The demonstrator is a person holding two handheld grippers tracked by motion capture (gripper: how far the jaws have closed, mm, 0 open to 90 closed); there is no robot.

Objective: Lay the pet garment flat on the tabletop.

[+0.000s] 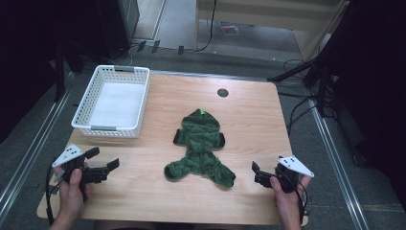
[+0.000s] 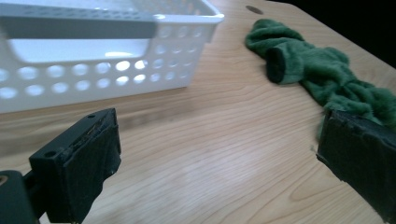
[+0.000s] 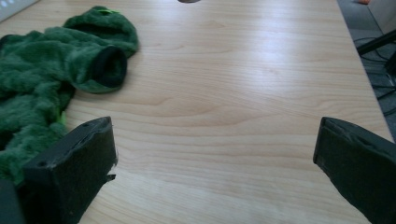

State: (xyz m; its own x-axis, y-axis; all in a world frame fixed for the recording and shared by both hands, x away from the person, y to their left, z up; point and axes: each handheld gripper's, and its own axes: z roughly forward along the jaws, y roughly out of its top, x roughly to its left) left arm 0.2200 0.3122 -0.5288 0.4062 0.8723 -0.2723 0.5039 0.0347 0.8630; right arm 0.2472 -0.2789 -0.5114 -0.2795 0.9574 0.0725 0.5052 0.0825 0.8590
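Hand-held gripper, left (image 1: 106, 164): released, black padded jaws | hand-held gripper, right (image 1: 255, 173): released | fuzzy green garment (image 1: 201, 146): crumpled, between both | perforated white basket (image 1: 113, 127): rectangular, beyond left | surface (image 1: 249, 115): pale woodgrain

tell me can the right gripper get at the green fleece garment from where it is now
Probably yes. The right gripper is open and sits beside the green fleece garment, with bare wooden table between them and nothing in the way.

A light wooden worktop (image 1: 249, 120) stands on grey floor (image 1: 191, 60). Dark equipment flanks it left and right; cables (image 1: 299, 112) trail right, pale wooden furniture (image 1: 268, 24) stands far.
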